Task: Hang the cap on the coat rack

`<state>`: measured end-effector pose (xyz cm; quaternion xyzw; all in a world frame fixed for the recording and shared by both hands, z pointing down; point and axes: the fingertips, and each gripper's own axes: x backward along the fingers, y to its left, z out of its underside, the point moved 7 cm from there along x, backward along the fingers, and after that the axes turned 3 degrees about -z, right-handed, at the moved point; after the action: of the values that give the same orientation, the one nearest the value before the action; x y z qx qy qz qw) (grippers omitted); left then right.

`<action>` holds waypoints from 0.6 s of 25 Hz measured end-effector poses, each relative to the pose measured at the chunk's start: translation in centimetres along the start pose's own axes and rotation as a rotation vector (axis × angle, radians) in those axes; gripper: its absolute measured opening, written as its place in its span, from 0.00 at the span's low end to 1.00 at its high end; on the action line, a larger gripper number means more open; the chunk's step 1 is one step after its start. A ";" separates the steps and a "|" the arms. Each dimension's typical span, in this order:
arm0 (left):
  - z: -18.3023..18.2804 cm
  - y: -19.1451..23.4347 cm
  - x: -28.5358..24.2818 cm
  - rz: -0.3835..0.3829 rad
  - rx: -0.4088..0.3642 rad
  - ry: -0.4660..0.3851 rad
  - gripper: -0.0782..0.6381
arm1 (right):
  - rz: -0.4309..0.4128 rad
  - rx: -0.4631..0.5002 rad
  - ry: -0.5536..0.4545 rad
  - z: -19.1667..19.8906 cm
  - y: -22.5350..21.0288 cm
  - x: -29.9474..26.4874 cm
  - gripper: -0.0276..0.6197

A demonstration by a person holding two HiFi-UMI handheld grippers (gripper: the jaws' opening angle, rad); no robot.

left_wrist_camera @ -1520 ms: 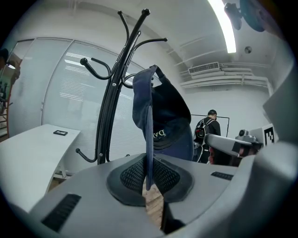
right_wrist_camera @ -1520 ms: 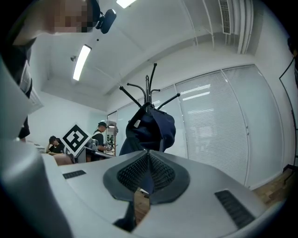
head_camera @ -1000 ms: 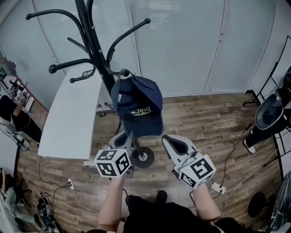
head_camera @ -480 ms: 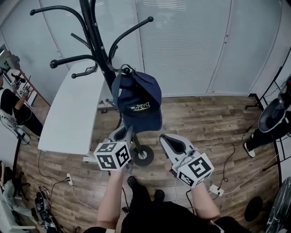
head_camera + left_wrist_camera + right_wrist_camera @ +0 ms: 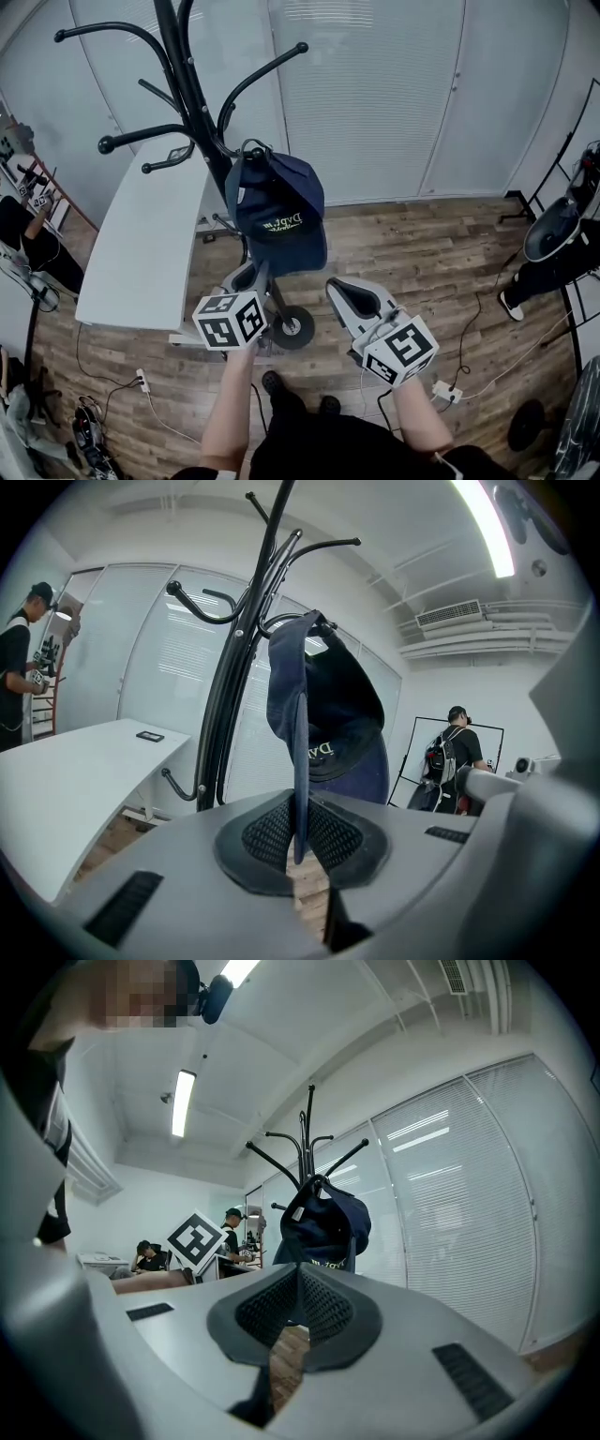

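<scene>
**Two grippers under a hanging cap**

Two forearms reach up from the bottom edge of the head view, each holding a gripper. The left gripper (image 5: pixel 254 276), lower centre-left, pinches the brim of the cap. In the left gripper view (image 5: pixel 300 829), the brim runs edge-on between the ribbed pads (image 5: pixel 267 834). The right gripper (image 5: pixel 339 287), lower centre-right, has its jaws pressed together with nothing between them (image 5: pixel 298 1288), and sits just beside the cap's lower edge without touching it.

Above them, at mid-frame, the navy cap (image 5: pixel 278 214) hangs with its top caught on a short hook of the black coat rack (image 5: pixel 192 84). The rack's pole climbs to the upper left, and its round base stands on the wood floor (image 5: pixel 441 253). A white table (image 5: pixel 141 234) lies at the left. Pale blinds (image 5: pixel 366 94) fill the top of the frame.
</scene>
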<state>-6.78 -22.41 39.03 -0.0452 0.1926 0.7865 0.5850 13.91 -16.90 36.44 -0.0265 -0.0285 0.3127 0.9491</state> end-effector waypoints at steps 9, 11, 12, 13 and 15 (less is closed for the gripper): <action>0.2 1.6 -0.7 -0.021 0.017 0.010 0.15 | 0.012 -0.012 0.009 0.3 -0.4 -1.1 0.09; 0.2 1.7 -0.8 -0.024 0.024 0.010 0.15 | 0.015 -0.015 0.009 0.3 -0.5 -1.1 0.09; 0.2 1.8 -0.8 -0.026 0.026 0.009 0.15 | 0.015 -0.016 0.009 0.3 -0.5 -1.2 0.09; 0.2 2.0 -0.9 -0.027 0.027 0.010 0.15 | 0.016 -0.016 0.009 0.3 -0.5 -1.3 0.09; 0.2 2.4 -1.2 -0.032 0.029 0.010 0.15 | 0.016 -0.017 0.010 0.4 -0.6 -1.7 0.09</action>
<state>-8.68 -23.98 40.14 -0.0439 0.2061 0.7740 0.5971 12.84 -18.39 36.77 -0.0361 -0.0264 0.3199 0.9464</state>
